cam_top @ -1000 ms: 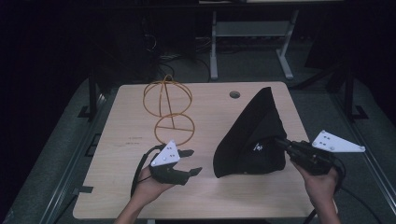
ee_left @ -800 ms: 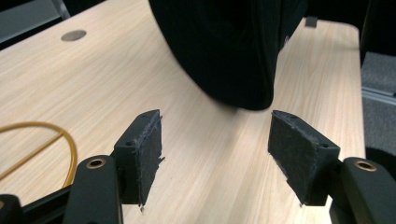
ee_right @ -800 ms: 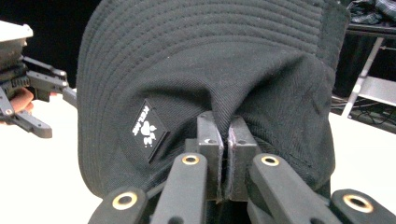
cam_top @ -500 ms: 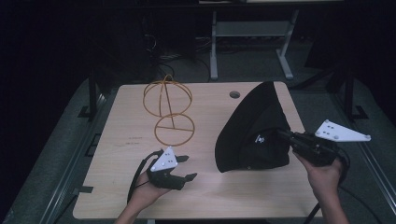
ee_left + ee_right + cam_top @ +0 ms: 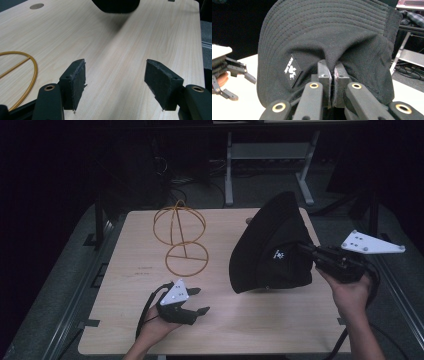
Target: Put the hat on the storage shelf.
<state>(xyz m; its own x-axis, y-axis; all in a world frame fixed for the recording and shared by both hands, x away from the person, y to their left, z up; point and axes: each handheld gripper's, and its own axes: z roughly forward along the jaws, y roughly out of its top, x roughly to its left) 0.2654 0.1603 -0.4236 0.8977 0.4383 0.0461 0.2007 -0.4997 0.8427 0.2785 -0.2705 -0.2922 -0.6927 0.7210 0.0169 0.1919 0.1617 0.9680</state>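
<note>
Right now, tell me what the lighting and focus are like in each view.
High view: table lit, surroundings almost black. Left gripper view: fingers sharp, black hat at top soft, casting a dim shadow. Right gripper view: hat's stitching crisp, background dark at left.

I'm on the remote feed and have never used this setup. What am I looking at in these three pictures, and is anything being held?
There is no robot arm: a person holds a two-jaw hand tool in each hand. The wide picture is from a fixed camera above the wooden table, looking forward and down. The other two come from small cameras riding on each tool, looking along its black jaws.

On the table stands a gold wire stand, a ring base with a rounded cage on top. The left gripper sits low near the front edge, jaws wide apart with nothing between them, as the left gripper view shows.

The right gripper is pinched shut on a fold of a black hat, holding it up at the table's right side.
</note>
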